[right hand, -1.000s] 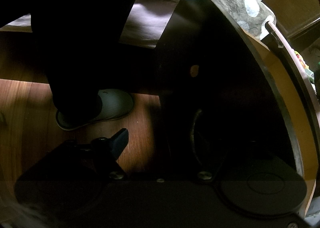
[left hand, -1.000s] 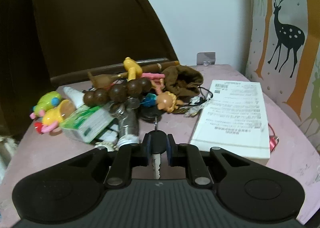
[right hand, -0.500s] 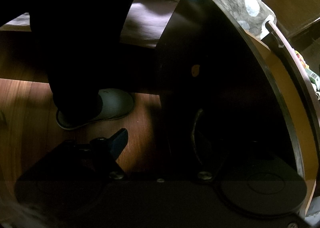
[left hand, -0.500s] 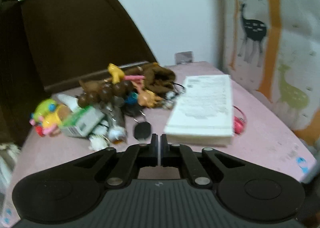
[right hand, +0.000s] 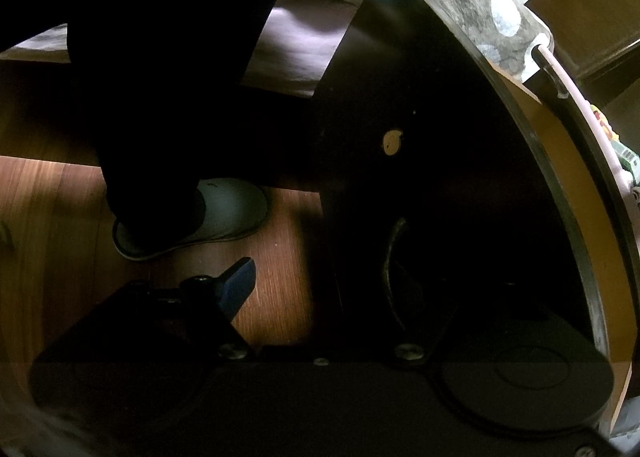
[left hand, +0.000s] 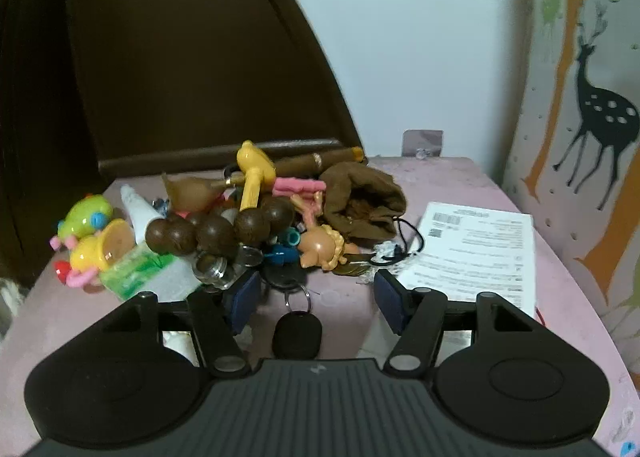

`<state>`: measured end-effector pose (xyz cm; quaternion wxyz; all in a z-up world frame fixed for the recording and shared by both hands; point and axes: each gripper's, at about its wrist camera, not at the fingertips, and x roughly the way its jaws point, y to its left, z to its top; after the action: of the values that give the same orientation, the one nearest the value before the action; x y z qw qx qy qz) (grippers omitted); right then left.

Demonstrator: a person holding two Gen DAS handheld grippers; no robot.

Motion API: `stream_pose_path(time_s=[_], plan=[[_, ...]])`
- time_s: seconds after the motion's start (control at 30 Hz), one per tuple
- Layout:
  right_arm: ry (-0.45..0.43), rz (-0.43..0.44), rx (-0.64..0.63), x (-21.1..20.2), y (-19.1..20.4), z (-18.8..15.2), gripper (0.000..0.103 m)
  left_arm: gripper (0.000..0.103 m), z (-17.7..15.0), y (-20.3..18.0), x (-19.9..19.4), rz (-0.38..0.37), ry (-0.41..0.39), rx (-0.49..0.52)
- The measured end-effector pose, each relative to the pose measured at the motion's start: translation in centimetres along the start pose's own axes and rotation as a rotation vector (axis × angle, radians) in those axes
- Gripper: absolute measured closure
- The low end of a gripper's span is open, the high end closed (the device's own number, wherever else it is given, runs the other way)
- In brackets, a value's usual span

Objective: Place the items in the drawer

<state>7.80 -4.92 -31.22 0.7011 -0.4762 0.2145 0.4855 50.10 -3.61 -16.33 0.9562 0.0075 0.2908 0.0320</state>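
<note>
- The pink-topped bench (left hand: 460, 193) is carrying everything in the left wrist view: a heap of small items at the middle and left, and a white printed paper booklet (left hand: 480, 249) lying flat to the right.
- The dark wooden drawer front with a curved metal handle (right hand: 394, 273) is filling the right wrist view; the right gripper (right hand: 320, 289) is sitting at that handle with one blue pad showing to its left, the other lost in shadow, so I cannot tell how wide it is standing.
- The left gripper (left hand: 316, 301) is hovering low over the bench with its jaws spread wide and nothing between them.
- The heap of toys, brown wooden beads (left hand: 216, 231) and a brown cloth pouch (left hand: 364, 201) is lying just beyond the left gripper.
- The black oval key fob on a metal ring (left hand: 297, 331) is lying on the bench between the spread pads, its long axis running along the fingers, ring end toward the heap; the left gripper is far the nearer one.
- A second ago the left jaws were clamped on this key; half a second ago they were pressed together empty; now they are standing wide around it. The right view is looking unchanged.
</note>
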Motion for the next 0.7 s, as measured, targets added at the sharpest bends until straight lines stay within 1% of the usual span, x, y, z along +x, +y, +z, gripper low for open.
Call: stream_pose_path(time_s=[0.03,0.1,0.2,0.3,0.47,0.53,0.7], plan=[[-0.001,0.000,-0.001,0.0,0.0,0.0,0.027,0.052,-0.1,0.0,0.2,0.008,0.006,-0.007],[-0.002,0.001,0.001,0.0,0.0,0.0,0.027,0.057,-0.3,0.0,0.7,0.030,0.023,-0.016],[-0.004,0.001,0.004,-0.1,0.0,-0.1,0.027,0.071,-0.6,0.5,1.5,0.042,0.036,-0.038],[-0.005,0.002,0.006,-0.1,0.0,-0.1,0.027,0.091,-0.7,1.0,1.5,0.050,0.030,-0.059],[-0.004,0.004,0.005,-0.2,0.0,-0.1,0.027,0.093,-1.2,1.4,-0.4,0.023,0.024,-0.038],[-0.003,0.004,0.005,-0.2,0.0,0.0,0.027,0.100,-1.3,1.6,-1.8,0.013,0.017,-0.033],[0.000,0.004,0.005,-0.2,0.0,0.0,0.028,0.101,-1.4,2.1,-5.1,-0.013,-0.002,-0.021]])
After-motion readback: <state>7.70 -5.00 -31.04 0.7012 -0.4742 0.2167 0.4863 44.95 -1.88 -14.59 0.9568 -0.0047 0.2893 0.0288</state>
